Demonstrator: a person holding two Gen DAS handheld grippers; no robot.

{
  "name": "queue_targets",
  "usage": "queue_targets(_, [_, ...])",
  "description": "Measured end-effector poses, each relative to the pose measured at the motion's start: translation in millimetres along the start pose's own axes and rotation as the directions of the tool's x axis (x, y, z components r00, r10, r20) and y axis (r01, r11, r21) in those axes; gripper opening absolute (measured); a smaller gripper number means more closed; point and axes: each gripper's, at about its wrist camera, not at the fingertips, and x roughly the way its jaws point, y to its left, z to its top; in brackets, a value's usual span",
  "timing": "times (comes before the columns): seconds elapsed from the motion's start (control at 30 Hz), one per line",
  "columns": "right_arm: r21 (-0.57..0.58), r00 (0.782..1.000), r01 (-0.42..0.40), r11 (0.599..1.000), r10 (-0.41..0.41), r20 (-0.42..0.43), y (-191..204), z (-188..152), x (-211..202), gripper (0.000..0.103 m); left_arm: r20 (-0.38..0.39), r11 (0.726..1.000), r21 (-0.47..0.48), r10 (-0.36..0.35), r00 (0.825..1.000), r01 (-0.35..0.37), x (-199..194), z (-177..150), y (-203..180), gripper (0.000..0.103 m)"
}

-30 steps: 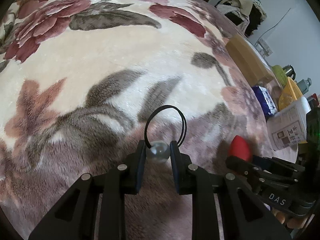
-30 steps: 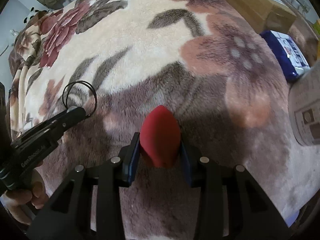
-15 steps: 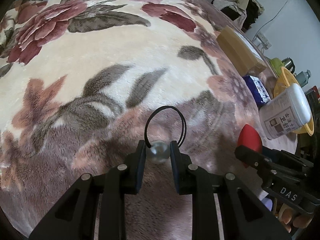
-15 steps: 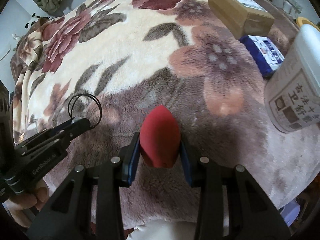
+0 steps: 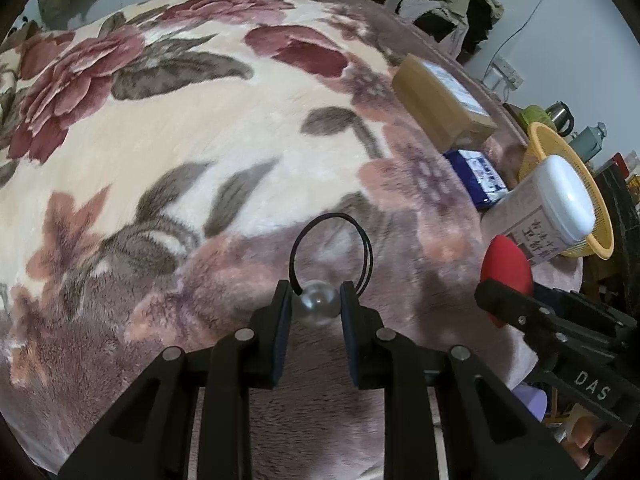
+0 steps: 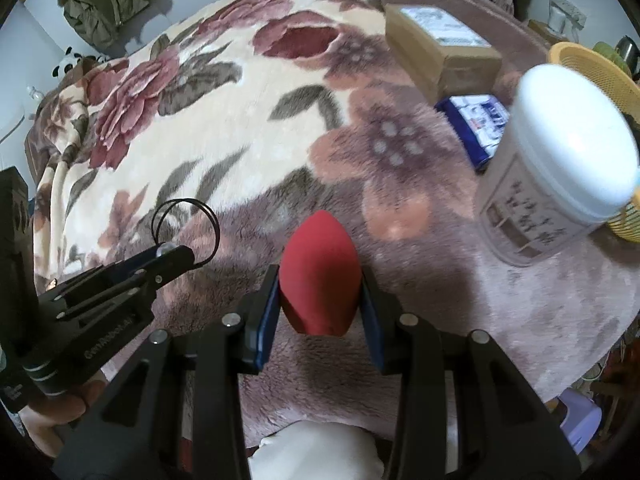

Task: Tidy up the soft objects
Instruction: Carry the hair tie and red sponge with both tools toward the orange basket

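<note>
My left gripper (image 5: 316, 304) is clamped on the clear bead (image 5: 319, 307) of a black hair tie (image 5: 331, 249); its pads press both sides of the bead, and the tie's loops stand up past the fingertips toward twelve o'clock, clear of the flowered blanket (image 5: 200, 152) below. In my right camera the same gripper (image 6: 176, 256) shows at nine o'clock, the hair tie (image 6: 186, 224) ringing out beyond its tip.

My right gripper (image 6: 320, 296) is partly closed on a red sponge (image 6: 319, 276), shaped like an egg with its point toward twelve o'clock. Both pads sit flat against its sides, and it hangs above the blanket (image 6: 224, 128). From the left camera the sponge (image 5: 507, 268) appears at three o'clock, gripped in the right gripper (image 5: 500, 296).

At two o'clock from the sponge, in the right view, a white-lidded tub (image 6: 560, 176) stands on the blanket, with a yellow basket (image 6: 600, 68) just behind it, a blue packet (image 6: 480, 124) beside it at eleven o'clock, and a cardboard box (image 6: 440, 48) farther back. A white pillow-like shape (image 6: 316, 452) sits at six o'clock.
</note>
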Motion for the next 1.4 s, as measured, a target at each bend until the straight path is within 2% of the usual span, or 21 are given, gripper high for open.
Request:
queue_targets(0.27, [0.016, 0.998, 0.000, 1.000, -0.001, 0.067, -17, 14, -32, 0.038, 0.037, 0.999, 0.051, -0.021, 0.999, 0.019, -17, 19, -37, 0.023])
queue_targets(0.47, [0.036, 0.993, -0.001, 0.999, -0.004, 0.117, -35, 30, -56, 0.038, 0.063, 0.995, 0.076, -0.069, 0.996, 0.064, -28, 43, -68, 0.023])
queue_targets(0.77, [0.097, 0.981, 0.017, 0.995, -0.035, 0.189, -78, 50, -86, 0.038, 0.104, 0.983, 0.154, -0.113, 0.988, 0.096, -38, 78, -126, 0.023])
queue_targets(1.13, [0.175, 0.971, 0.051, 0.983, -0.090, 0.223, -140, 62, -108, 0.038, 0.093, 0.958, 0.250, -0.167, 0.981, 0.140, -30, 98, -205, 0.023])
queue_targets(1.4, [0.239, 0.966, 0.078, 0.968, -0.132, 0.223, -189, 63, -116, 0.038, 0.051, 0.932, 0.311, -0.210, 0.976, 0.184, -9, 106, -265, 0.023])
